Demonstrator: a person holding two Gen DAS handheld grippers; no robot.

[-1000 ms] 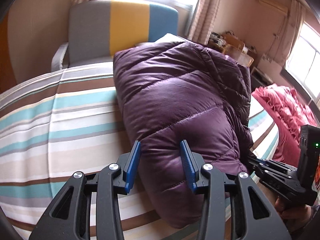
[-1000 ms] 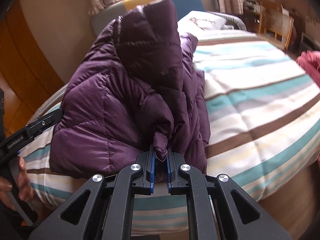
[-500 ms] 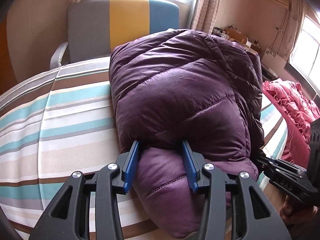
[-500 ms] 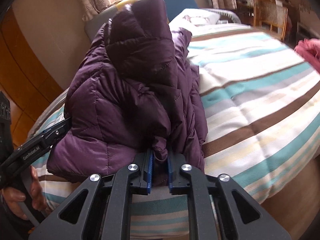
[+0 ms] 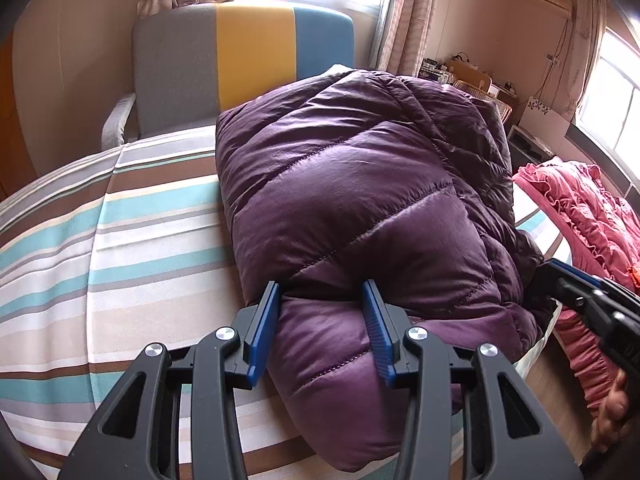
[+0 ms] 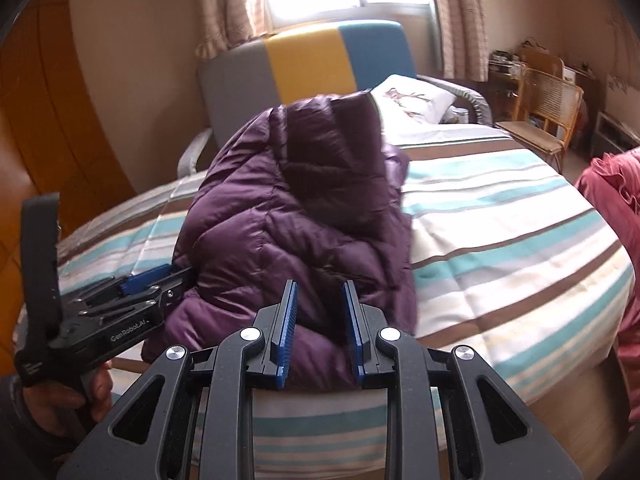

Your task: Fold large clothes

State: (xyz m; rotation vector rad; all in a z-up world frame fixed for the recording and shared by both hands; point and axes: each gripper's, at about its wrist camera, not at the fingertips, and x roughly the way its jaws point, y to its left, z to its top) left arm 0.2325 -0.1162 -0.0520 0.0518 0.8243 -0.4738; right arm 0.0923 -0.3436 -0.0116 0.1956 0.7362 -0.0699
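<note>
Left gripper [image 5: 320, 332] jaws pinching near fold of puffy purple quilted down jacket [image 5: 360, 208] lying on striped bed [image 5: 120, 240]. Right gripper [image 6: 320, 328] jaws opening, jacket edge lying loose between them.

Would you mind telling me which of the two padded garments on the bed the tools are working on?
The purple down jacket, folded on the striped bedcover; the left tool clamps its near edge. The pink ruffled garment lies untouched at the right.

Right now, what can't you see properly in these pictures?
- Purple down jacket: its sleeves and zipper are folded out of sight in both views.
- Pink ruffled garment: cut off by the right edge in both views.
- Desk clutter: too small in the right wrist view.
- Jacket's top fold: motion-blurred there.
</note>
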